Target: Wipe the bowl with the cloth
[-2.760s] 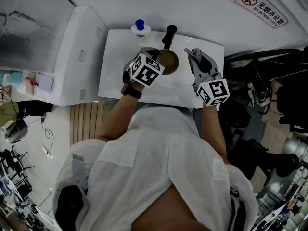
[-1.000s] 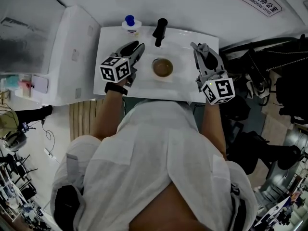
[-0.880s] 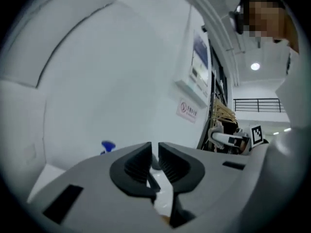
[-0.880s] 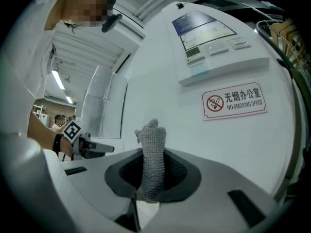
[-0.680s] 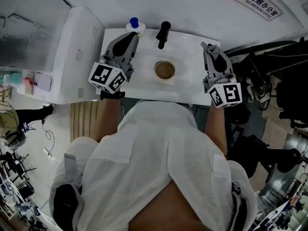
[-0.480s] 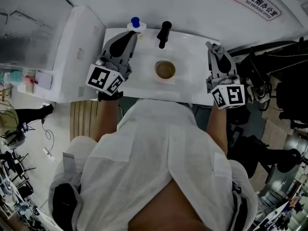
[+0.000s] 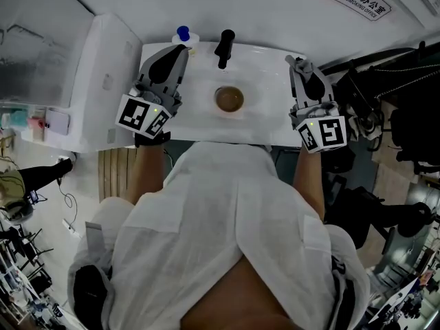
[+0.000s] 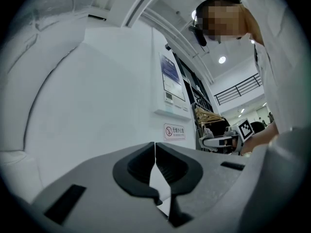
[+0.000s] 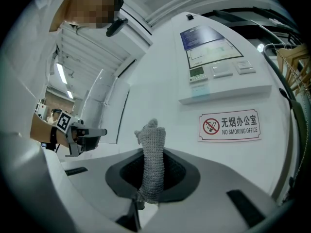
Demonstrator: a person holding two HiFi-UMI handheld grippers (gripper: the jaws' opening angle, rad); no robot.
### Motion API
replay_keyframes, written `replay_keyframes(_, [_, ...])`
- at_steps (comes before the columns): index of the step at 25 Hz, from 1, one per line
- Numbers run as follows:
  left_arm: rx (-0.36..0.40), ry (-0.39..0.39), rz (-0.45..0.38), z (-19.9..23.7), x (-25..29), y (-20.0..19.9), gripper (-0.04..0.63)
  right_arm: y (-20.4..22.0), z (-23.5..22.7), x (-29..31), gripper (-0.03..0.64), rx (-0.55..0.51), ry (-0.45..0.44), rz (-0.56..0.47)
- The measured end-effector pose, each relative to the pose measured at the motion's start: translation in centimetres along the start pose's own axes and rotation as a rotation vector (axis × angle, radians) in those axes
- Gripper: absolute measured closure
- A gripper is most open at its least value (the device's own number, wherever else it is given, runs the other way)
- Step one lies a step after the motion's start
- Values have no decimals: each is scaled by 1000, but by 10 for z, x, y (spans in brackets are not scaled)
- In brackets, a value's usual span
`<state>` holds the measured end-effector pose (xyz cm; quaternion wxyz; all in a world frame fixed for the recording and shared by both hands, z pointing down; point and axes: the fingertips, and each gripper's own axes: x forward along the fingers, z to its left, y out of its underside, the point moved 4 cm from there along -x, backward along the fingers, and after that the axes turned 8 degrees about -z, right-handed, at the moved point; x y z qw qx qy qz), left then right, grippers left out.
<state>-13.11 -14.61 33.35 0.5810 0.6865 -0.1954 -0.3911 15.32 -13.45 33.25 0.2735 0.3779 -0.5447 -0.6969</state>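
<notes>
Grey knitted cloth (image 9: 151,159) is pinched in the right gripper (image 7: 295,63); its jaws are closed tight on it, and a narrow strip of it stands out past the tips, with its long axis along the jaws. The left gripper (image 7: 179,51) is closed too, but it holds nothing: in its own view the two pads meet and only the white wall shows in the small gap below them. The bowl (image 7: 228,100) sits upright on the white countertop (image 7: 265,126), between the two grippers and apart from both, a little nearer to the person than their tips. From the cloth it lies to the left and slightly back, so I judge that the right gripper must swing inward and tip down to bring the cloth into it. The bowl is round, so it has no long axis; its brown inside faces up. Both grippers point away from the person, toward the black tap (image 7: 223,45) and the blue-capped bottle (image 7: 182,34) at the wall side. Neither gripper looks clearly nearer to the bowl.
</notes>
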Motion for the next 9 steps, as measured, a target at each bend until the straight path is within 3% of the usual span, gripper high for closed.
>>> replay_keyframes(9, [-6, 15, 8, -2, 4, 4, 581, -4, -2, -1, 557, -11, 6, -10])
